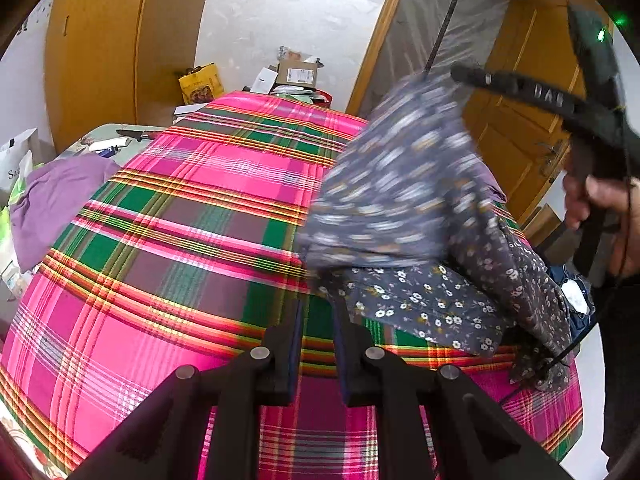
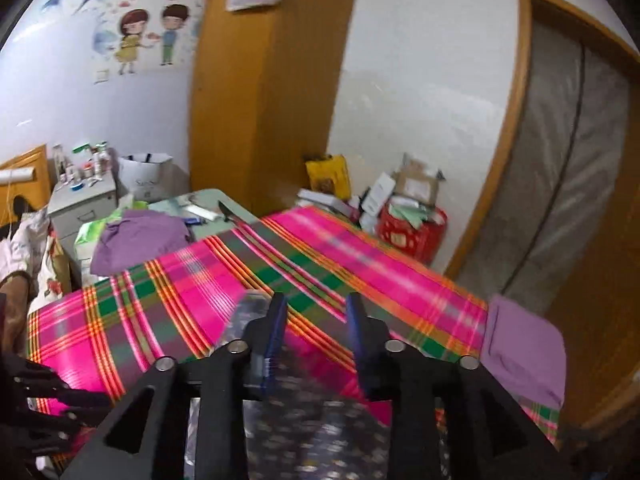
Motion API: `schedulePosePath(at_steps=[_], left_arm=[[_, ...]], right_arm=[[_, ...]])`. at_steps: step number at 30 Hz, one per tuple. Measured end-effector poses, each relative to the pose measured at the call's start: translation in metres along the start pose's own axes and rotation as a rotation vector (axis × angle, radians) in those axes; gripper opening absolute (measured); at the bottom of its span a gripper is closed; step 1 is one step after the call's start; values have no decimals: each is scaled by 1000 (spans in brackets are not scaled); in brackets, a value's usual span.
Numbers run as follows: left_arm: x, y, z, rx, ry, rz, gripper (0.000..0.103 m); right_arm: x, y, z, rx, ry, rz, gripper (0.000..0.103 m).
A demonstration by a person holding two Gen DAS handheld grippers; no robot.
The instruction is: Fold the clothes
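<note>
A dark blue floral garment (image 1: 420,304) lies at the right side of the pink plaid table cover (image 1: 180,208). One flap of it (image 1: 400,184) is up in the air and blurred. In the left wrist view a hand holds my right gripper (image 1: 456,74) just right of the flap's top corner, not touching it. My left gripper (image 1: 318,316) hovers over the plaid by the garment's near left edge, open with only plaid between its fingers. In the right wrist view my right gripper (image 2: 316,308) stands open, with the blurred floral garment (image 2: 320,420) below its fingers.
A folded purple garment (image 2: 524,352) sits at the table's right end. A loose purple cloth (image 2: 140,240) lies at the far left by a grey table with a knife (image 2: 230,212). Boxes and a red basket (image 2: 412,232) stand behind, by a wooden wardrobe (image 2: 264,80).
</note>
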State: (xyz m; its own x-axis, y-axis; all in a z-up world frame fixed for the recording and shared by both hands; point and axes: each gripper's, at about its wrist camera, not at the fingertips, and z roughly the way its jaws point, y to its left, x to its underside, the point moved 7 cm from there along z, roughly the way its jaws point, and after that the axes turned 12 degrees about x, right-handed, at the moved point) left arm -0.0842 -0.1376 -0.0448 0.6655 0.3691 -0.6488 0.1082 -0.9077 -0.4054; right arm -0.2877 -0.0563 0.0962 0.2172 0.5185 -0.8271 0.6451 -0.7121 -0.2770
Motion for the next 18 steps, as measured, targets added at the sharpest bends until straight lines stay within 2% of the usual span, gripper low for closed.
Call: schedulePosePath(at_steps=[2, 3, 6, 9, 14, 18], left_arm=[[1, 2, 4, 5, 10, -4, 15], [2, 3, 5, 7, 13, -4, 15], [2, 4, 8, 12, 17, -7, 15], [2, 6, 9, 11, 18, -10, 15], [4, 4, 11, 10, 29, -8, 15], [6, -1, 11, 14, 30, 5, 15]], right_arm=[[14, -11, 4, 32, 42, 18, 36], [23, -14, 0, 21, 53, 29, 37], [49, -3, -22, -49, 63, 22, 48], [95, 23, -46, -107, 90, -77, 55], [168, 49, -62, -139, 194, -190, 55], [202, 39, -77, -130, 251, -194, 55]])
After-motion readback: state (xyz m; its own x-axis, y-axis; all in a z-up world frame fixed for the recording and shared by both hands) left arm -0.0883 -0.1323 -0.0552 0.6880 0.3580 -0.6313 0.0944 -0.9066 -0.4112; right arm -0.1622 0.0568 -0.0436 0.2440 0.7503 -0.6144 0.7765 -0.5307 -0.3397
